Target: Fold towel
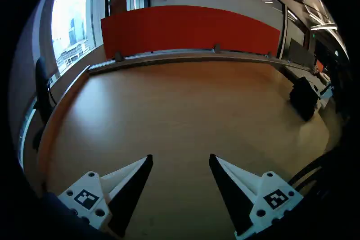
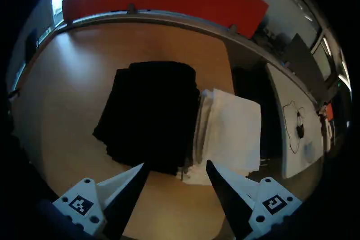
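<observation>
In the right gripper view a folded black towel (image 2: 150,114) lies on the wooden table (image 2: 67,91). A stack of folded white towels (image 2: 229,134) lies beside it on its right, touching it. My right gripper (image 2: 175,168) hovers open just in front of the seam between the two, with nothing between its fingers. In the left gripper view my left gripper (image 1: 180,159) is open over bare wooden table (image 1: 180,109), holding nothing.
A red partition (image 1: 189,30) stands along the table's far edge. A dark bag (image 1: 306,98) sits at the table's right in the left gripper view. Right of the towels a white desk (image 2: 297,123) carries a cable. A window (image 1: 72,24) is at the left.
</observation>
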A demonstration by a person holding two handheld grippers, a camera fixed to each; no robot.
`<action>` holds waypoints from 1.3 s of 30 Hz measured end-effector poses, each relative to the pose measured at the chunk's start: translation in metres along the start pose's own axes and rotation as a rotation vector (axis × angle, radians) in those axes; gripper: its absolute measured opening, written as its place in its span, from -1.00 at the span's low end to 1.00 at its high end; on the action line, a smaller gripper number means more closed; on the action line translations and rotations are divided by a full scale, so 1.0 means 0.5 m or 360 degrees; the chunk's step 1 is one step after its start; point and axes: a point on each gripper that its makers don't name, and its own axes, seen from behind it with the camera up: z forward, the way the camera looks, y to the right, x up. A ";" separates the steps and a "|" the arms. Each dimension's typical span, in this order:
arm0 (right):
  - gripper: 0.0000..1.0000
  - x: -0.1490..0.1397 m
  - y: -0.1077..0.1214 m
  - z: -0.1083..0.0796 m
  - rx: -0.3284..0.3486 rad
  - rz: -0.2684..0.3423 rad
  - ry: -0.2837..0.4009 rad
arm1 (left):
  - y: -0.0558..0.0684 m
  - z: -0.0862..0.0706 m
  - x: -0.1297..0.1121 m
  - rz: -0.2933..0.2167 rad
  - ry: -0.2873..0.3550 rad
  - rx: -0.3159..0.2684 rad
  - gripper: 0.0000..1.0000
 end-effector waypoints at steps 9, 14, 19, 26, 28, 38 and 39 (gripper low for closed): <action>0.93 0.044 -0.031 -0.018 0.0019 0.0074 0.0126 | -0.006 -0.004 0.009 -0.0008 0.0027 -0.0007 0.86; 0.93 0.093 -0.050 -0.031 0.0016 0.0177 0.0281 | -0.010 -0.008 0.018 -0.0013 0.0046 -0.0006 0.86; 0.93 0.141 -0.063 -0.046 -0.0024 0.0294 0.0461 | -0.016 -0.011 0.034 -0.0019 0.0072 -0.0007 0.85; 0.93 0.214 -0.071 -0.077 -0.0119 0.0420 0.0750 | -0.019 -0.013 0.053 -0.0033 0.0103 -0.0008 0.85; 0.93 0.234 -0.077 -0.090 -0.0134 0.0441 0.0836 | -0.020 -0.012 0.056 -0.0035 0.0107 -0.0006 0.85; 0.93 0.285 -0.103 -0.131 -0.0197 0.0443 0.1062 | -0.027 -0.010 0.089 -0.0063 0.0160 0.0000 0.85; 0.93 0.289 -0.104 -0.135 -0.0207 0.0441 0.1075 | -0.030 -0.010 0.095 -0.0067 0.0171 0.0006 0.85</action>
